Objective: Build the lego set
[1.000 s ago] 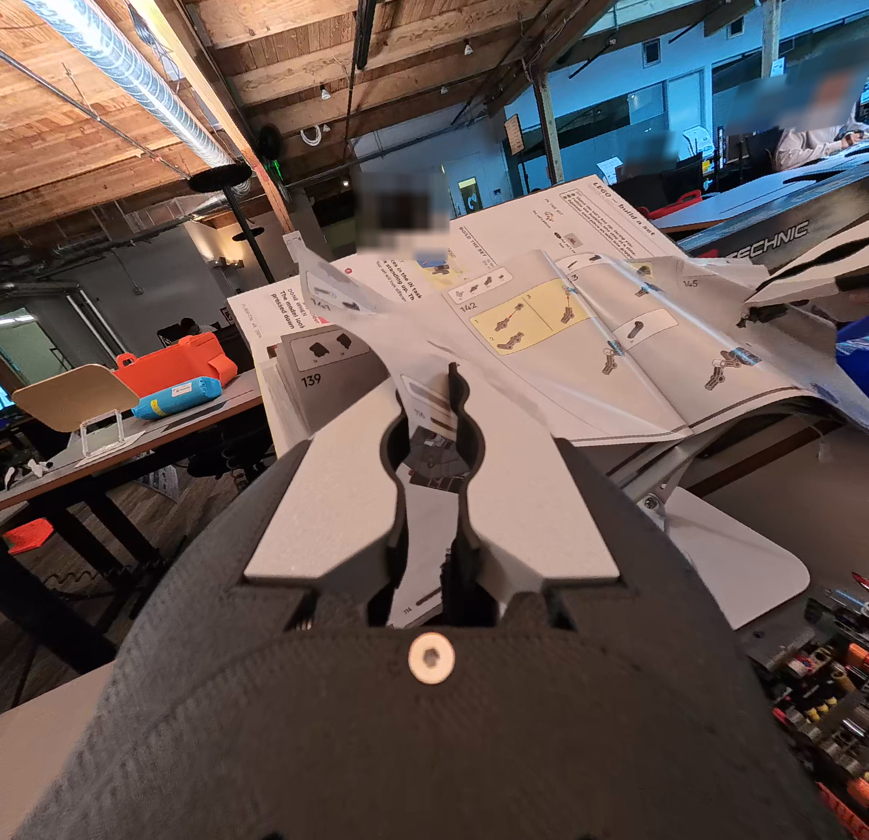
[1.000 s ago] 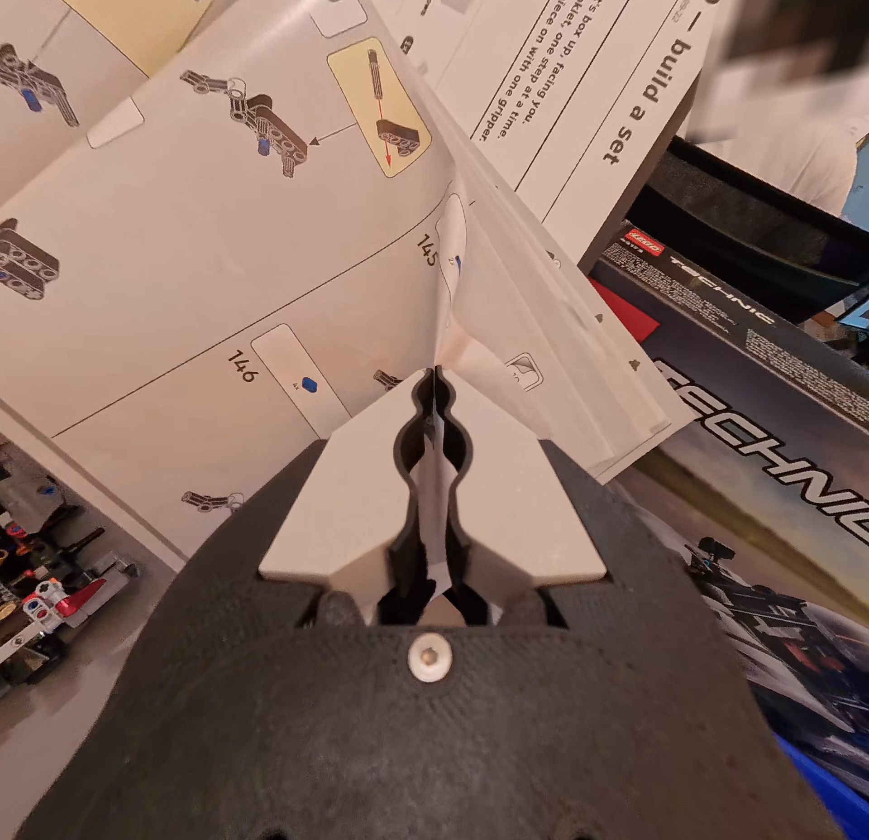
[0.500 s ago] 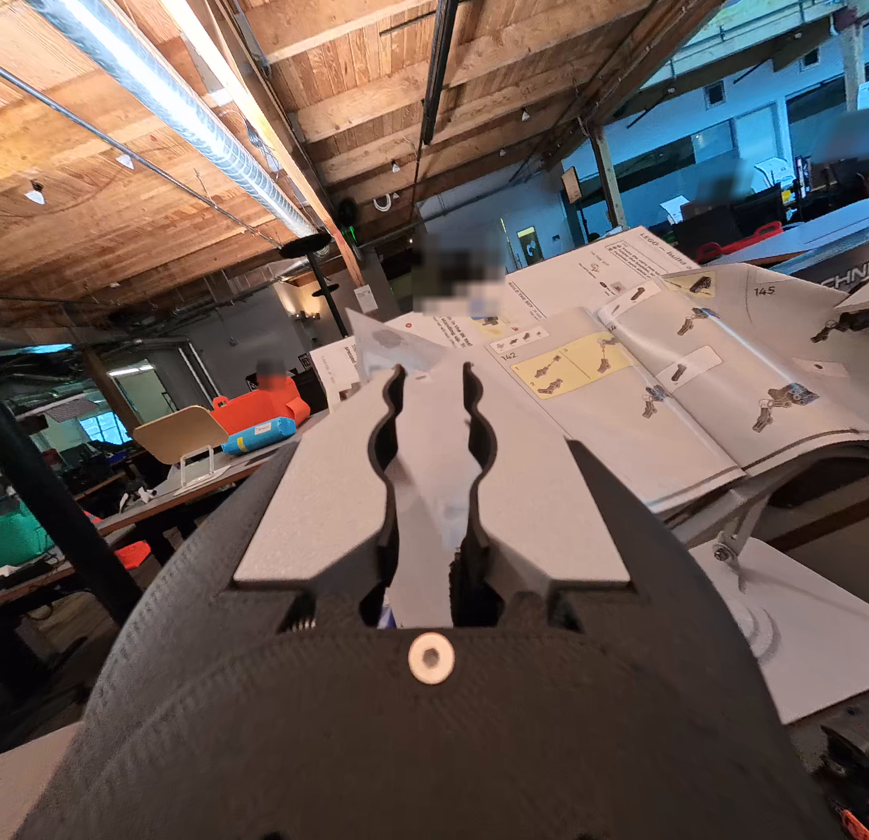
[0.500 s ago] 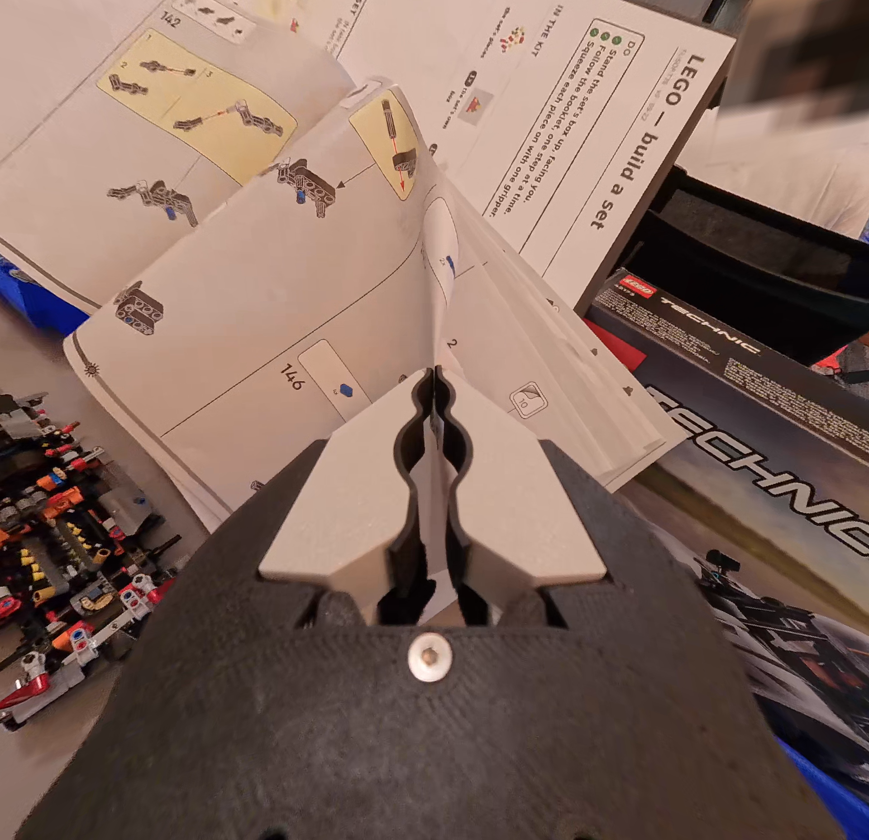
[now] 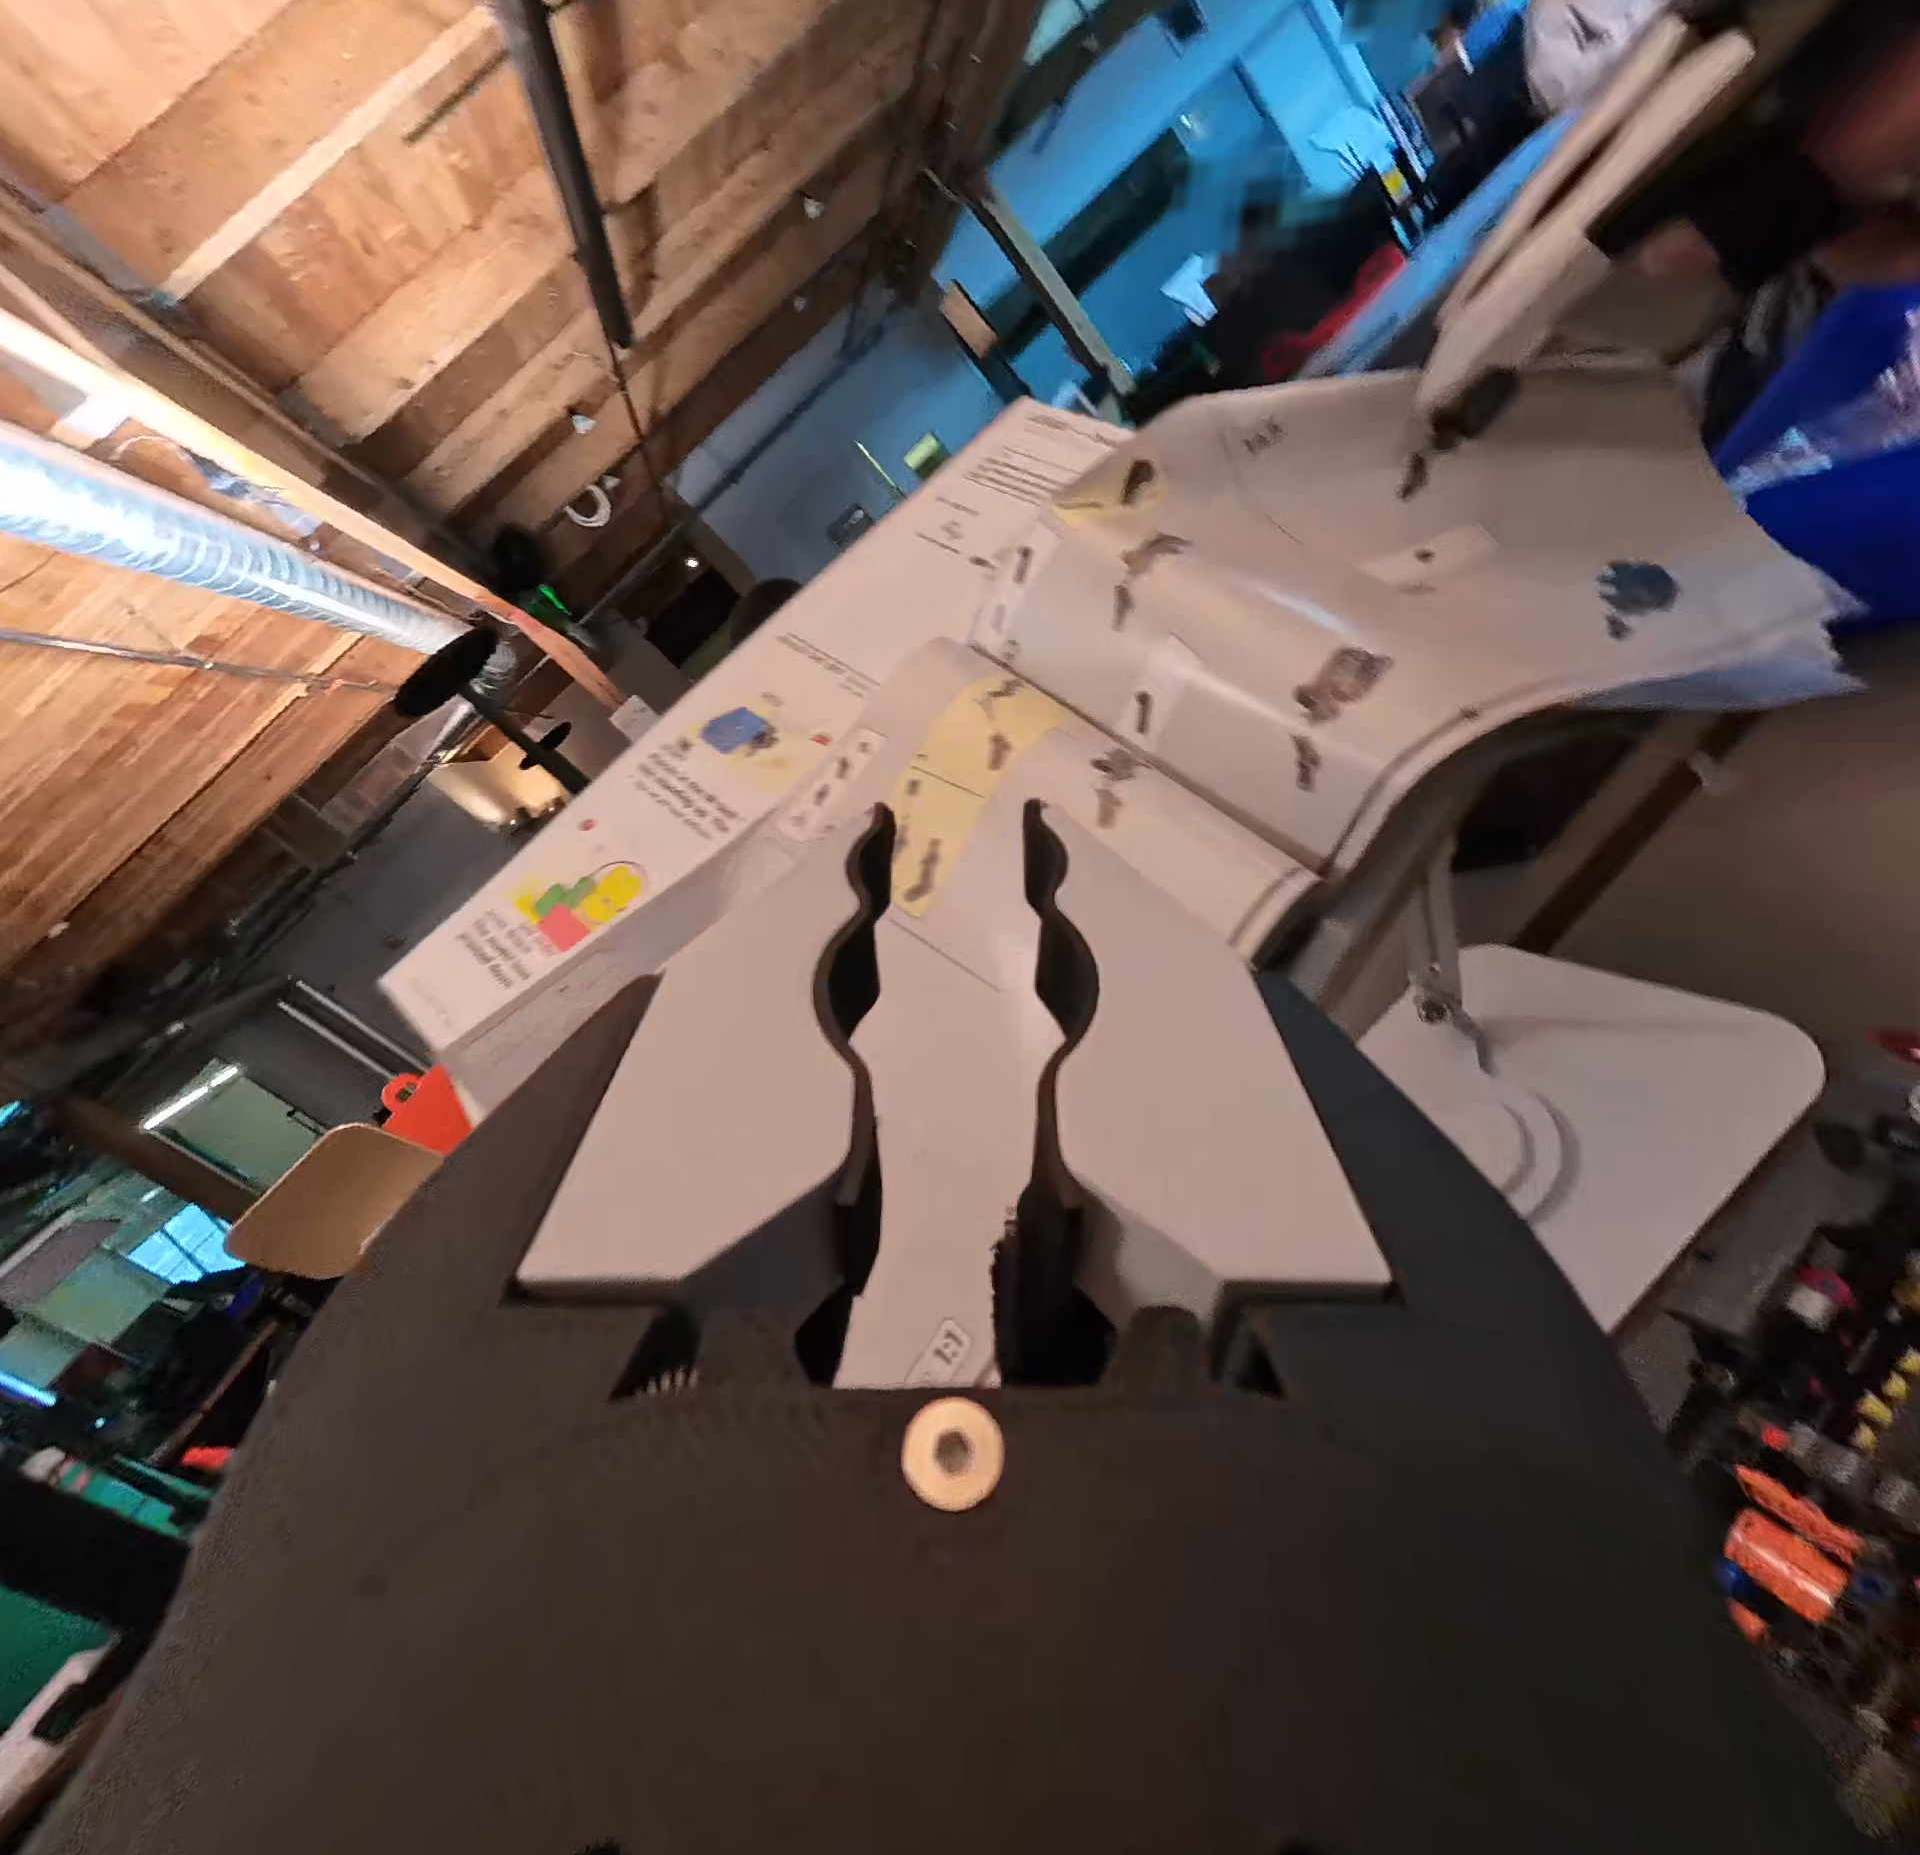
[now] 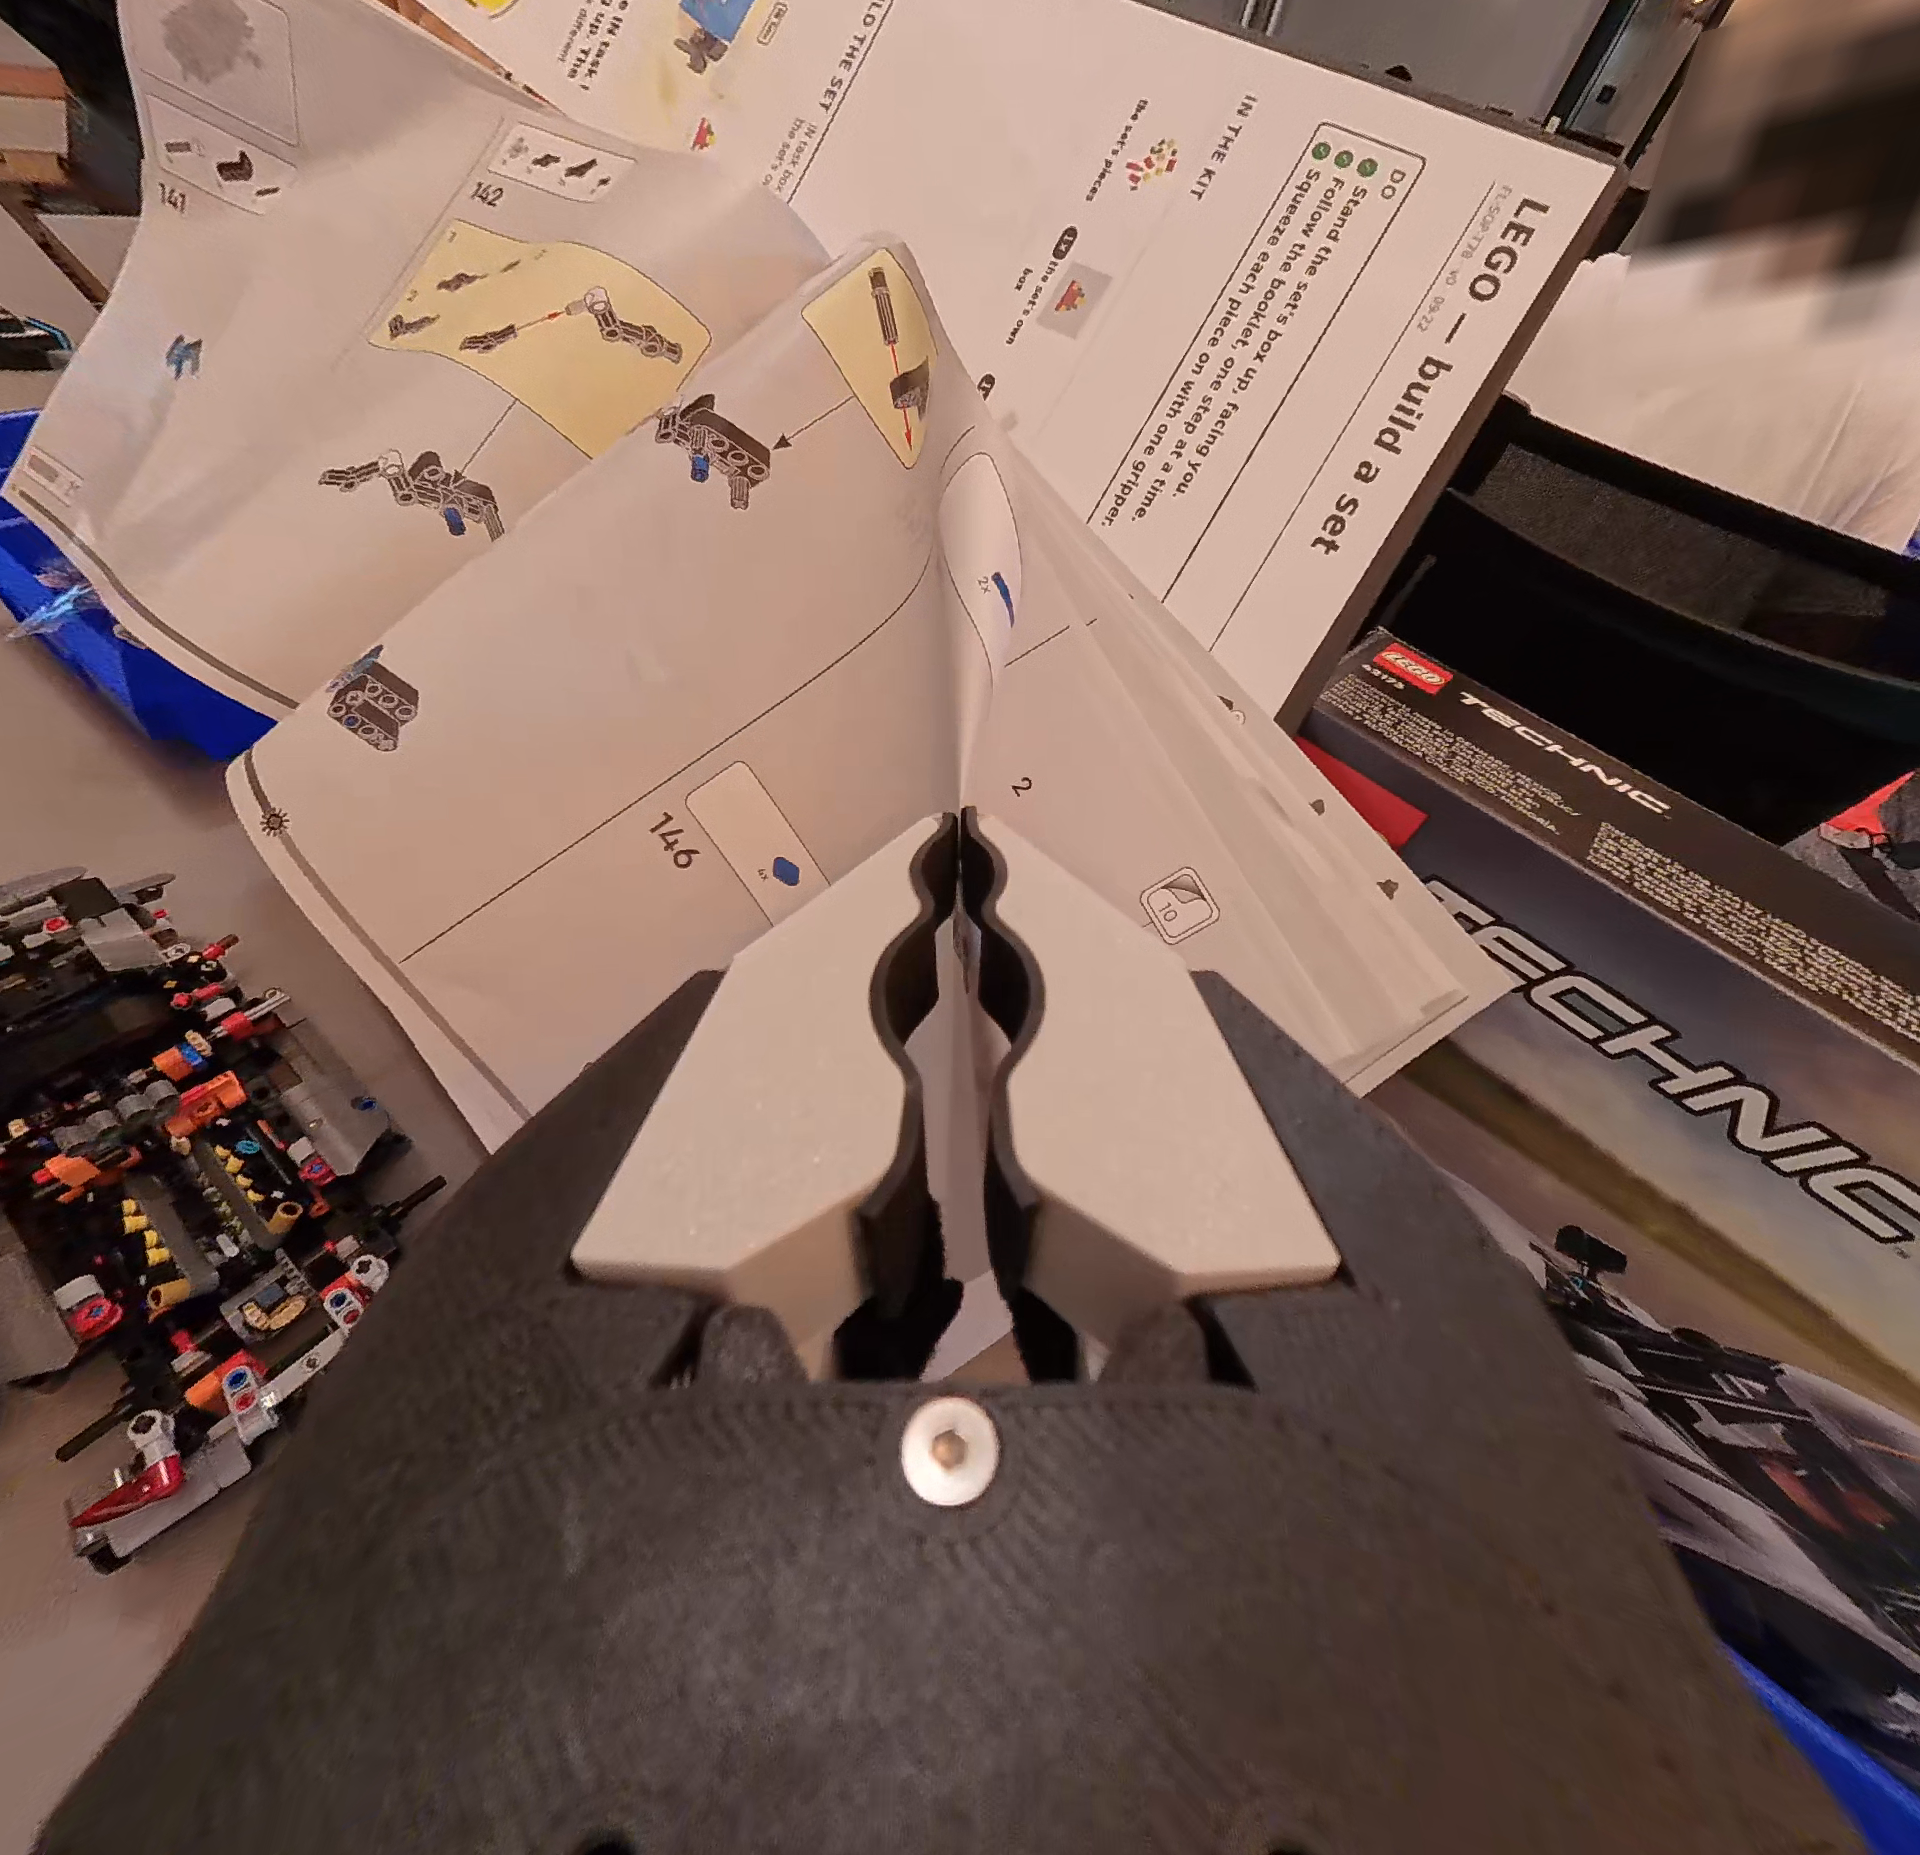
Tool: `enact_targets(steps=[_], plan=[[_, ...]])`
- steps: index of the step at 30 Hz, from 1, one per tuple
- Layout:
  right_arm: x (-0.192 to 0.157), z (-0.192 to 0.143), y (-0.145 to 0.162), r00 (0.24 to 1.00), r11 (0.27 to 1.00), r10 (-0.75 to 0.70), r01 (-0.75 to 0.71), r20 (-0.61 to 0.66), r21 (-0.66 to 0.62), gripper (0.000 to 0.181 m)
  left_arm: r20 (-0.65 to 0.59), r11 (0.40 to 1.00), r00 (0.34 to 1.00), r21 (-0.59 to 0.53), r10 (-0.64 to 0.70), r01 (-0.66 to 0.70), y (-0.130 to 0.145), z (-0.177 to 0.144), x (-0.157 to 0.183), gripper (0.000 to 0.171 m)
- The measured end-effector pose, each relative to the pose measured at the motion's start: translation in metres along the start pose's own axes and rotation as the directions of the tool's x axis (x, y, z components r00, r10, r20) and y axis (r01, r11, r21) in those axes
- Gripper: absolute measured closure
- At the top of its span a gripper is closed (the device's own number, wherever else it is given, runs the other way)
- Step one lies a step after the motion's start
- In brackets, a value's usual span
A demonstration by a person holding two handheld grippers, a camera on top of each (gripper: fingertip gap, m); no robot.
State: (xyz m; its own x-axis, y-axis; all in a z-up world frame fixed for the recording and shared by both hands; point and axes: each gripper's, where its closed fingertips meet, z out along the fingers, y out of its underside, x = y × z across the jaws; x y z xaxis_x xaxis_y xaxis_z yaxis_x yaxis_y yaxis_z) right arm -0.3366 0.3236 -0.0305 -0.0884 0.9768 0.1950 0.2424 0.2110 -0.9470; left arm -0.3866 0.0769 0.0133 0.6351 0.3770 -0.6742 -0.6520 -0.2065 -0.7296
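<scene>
While pinched, page stands upright.

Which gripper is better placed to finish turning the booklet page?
The right gripper, probably: its jaws are shut on the raised page of the booklet. The left gripper has open jaws, gripping nothing.

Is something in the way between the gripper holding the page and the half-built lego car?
Nothing visible blocks it. The right gripper has its jaws pinched on a page of the booklet. The half-built lego car lies on the bare table to its lower left, beside the booklet's edge, with open space between them.
</scene>
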Motion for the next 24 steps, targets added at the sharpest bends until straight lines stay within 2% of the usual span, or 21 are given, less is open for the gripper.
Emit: enact_targets(steps=[6, 9, 11, 13, 19, 24], plan=[[-0.003, -0.004, -0.002, 1.000, 1.000, -0.002, 0.002, 0.010, 0.004, 0.181, -0.189, 0.999, 0.981, -0.014, 0.033, -0.036, 0.005, 0.017, 0.058, 0.148], [-0.001, -0.005, 0.000, 1.000, 1.000, 0.000, 0.000, 0.002, 0.006, 0.181, -0.204, 0.994, 0.977, -0.072, 0.063, -0.079, 0.022, 0.027, 0.071, 0.149], [-0.003, -0.004, 0.002, 1.000, 1.000, 0.004, -0.004, 0.001, 0.016, 0.181, -0.197, 0.985, 0.980, -0.165, 0.022, -0.055, 0.045, 0.035, 0.072, 0.153], [-0.010, -0.003, 0.002, 1.000, 0.999, 0.011, -0.012, 0.015, 0.030, 0.181, -0.195, 0.981, 0.980, -0.196, -0.038, -0.001, 0.056, 0.039, 0.072, 0.152], [-0.030, -0.012, -0.011, 0.996, 0.994, 0.023, -0.031, 0.082, 0.101, 0.181, -0.174, 0.980, 0.984, -0.200, -0.047, 0.012, 0.054, 0.036, 0.063, 0.151], [-0.039, -0.018, -0.019, 0.995, 0.992, -0.001, -0.012, 0.104, 0.128, 0.181, -0.162, 0.987, 0.987, -0.160, 0.001, -0.027, 0.033, 0.027, 0.056, 0.149]])
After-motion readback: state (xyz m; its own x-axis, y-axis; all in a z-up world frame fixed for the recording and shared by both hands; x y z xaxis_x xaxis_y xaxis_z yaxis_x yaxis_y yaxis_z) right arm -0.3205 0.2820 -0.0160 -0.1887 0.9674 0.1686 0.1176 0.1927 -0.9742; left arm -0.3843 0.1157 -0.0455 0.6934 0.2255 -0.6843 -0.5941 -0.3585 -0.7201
